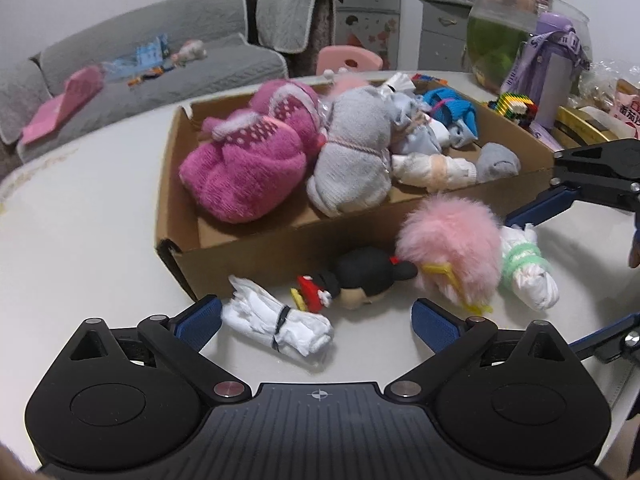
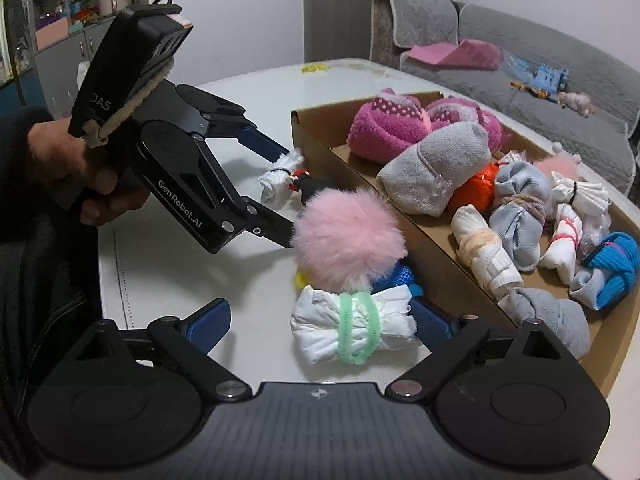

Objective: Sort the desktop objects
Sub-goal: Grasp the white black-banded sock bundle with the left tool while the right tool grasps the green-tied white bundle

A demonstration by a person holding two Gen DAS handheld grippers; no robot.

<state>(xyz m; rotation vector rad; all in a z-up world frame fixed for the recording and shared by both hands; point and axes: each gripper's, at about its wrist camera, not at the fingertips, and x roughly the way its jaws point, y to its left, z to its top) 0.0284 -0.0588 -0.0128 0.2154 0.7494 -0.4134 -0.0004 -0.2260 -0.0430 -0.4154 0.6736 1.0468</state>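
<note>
White tabletop point(image 1: 80, 208) w/ shallow cardboard box point(image 1: 280, 240) holding rolled socks: two magenta fuzzy rolls point(image 1: 248, 160), grey roll point(image 1: 352, 152), pale blue and white bundles, blue knit roll point(image 1: 452, 112) toward far end; same box point(image 2: 440, 248) in right wrist view, where an orange item point(image 2: 478, 188) shows between grey and pale blue rolls. Outside box, along its near wall, four loose items in a row: white bundle w/ black tie point(image 1: 276, 328), small black-and-red plush figure point(image 1: 352, 280), pink fluffy pompom point(image 1: 452, 248), white bundle w/ green fuzzy tie point(image 1: 524, 268). Left gripper point(image 1: 316, 320) low over table, jaws spread wide, holding nothing; black-tied bundle lies between its blue pads point(image 1: 204, 316), nearer the left one, not pinched. Right gripper point(image 2: 320, 320) likewise wide open, empty; green-tied bundle point(image 2: 352, 328) sits between its pads, against the right one, w/ pompom point(image 2: 348, 236) just behind it. Left gripper seen from right wrist view point(image 2: 286, 192), held in person's hand point(image 2: 76, 176), jaws open, lower finger tip at pompom's edge; contact can't be told. Bkgd: grey sofa point(image 1: 140, 56), glass fishbowl point(image 1: 508, 40), purple bottle point(image 1: 556, 60) at table's far corner.
</note>
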